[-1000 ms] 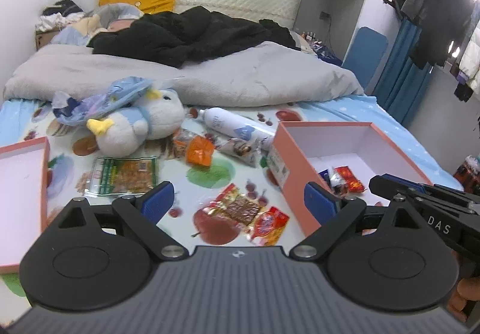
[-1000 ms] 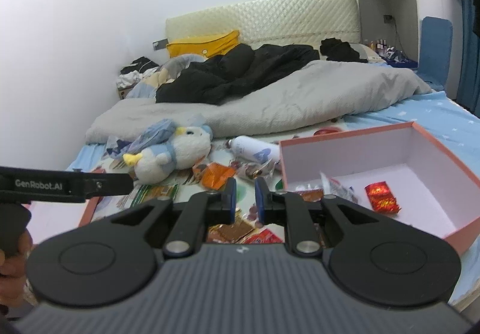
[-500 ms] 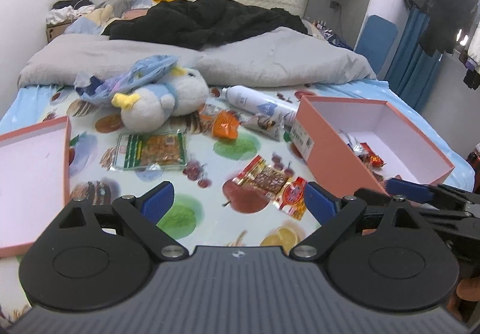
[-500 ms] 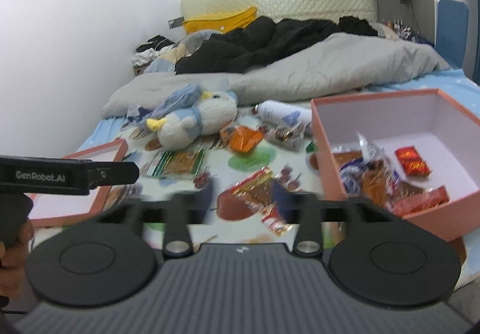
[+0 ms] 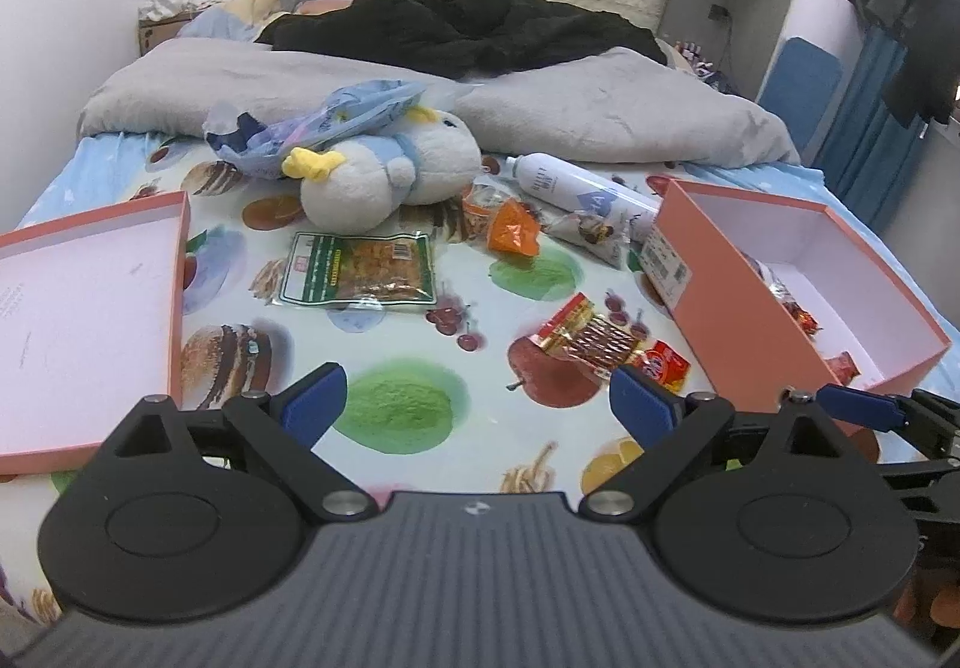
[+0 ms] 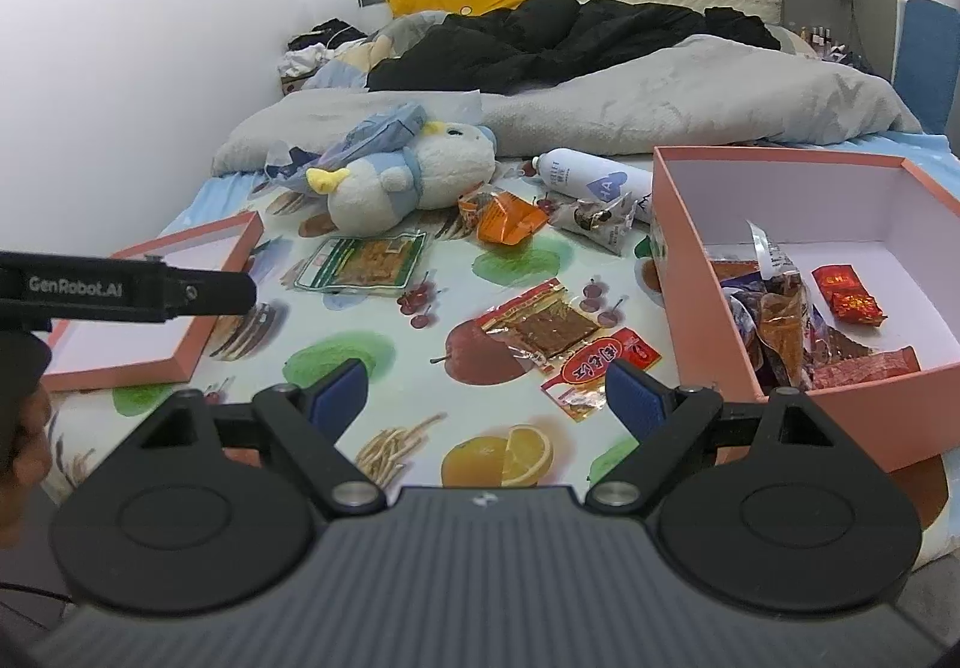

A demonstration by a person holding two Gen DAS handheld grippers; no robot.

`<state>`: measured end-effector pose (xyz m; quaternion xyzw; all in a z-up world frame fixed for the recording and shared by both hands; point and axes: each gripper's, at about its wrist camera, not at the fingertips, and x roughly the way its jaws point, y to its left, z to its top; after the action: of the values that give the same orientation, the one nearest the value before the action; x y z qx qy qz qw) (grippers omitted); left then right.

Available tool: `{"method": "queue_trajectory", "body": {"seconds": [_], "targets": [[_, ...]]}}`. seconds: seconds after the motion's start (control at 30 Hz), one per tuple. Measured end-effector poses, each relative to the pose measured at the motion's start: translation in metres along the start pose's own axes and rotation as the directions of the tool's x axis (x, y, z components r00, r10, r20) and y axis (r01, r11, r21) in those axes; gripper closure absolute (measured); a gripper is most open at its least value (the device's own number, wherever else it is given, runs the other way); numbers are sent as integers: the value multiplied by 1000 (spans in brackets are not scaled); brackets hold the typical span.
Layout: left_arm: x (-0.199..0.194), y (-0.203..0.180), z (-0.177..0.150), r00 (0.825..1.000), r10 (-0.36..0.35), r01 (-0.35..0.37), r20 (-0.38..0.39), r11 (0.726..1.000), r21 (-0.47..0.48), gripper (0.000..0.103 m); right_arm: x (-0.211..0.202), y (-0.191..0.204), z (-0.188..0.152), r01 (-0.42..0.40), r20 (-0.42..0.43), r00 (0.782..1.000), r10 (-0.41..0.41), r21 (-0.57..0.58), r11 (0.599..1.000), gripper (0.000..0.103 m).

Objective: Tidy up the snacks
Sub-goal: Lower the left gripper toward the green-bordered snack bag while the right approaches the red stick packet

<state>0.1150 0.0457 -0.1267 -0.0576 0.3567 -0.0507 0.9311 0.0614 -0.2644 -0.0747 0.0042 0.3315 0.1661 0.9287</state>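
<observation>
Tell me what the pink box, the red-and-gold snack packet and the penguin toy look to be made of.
Pink box: likely rigid cardboard, matte; straight thin walls, white inside.
Red-and-gold snack packet: plastic film, glossy; clear window, crinkled shiny edges.
Penguin toy: plush fabric, fuzzy and soft-looking; stuffing cannot be seen.

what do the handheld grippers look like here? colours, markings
Both match: left gripper and right gripper have matte black linkage arms with silver pivot pins, round black discs either side, a ribbed dark grey body and blue finger pads. The left unit, seen from the right wrist view, carries white "GenRobot.AI" lettering. No cables or sleeves clearly visible.
</observation>
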Motion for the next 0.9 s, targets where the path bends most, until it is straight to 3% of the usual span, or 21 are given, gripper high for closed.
{"method": "queue_trajectory", "body": {"seconds": [0.27, 0.5, 0.9], "targets": [[24, 9, 6, 999, 46, -46, 3, 999, -3, 7, 22, 3, 5, -24, -28, 999, 23, -40, 999, 15], [62, 24, 13, 992, 111, -111, -53, 994, -4, 7, 53, 3, 14, -42, -46, 998, 38, -92, 995, 15], [165, 69, 26, 990, 84, -89, -116, 995, -37, 4, 144, -11, 19, -22, -112, 994, 8, -125, 992, 15]]}}
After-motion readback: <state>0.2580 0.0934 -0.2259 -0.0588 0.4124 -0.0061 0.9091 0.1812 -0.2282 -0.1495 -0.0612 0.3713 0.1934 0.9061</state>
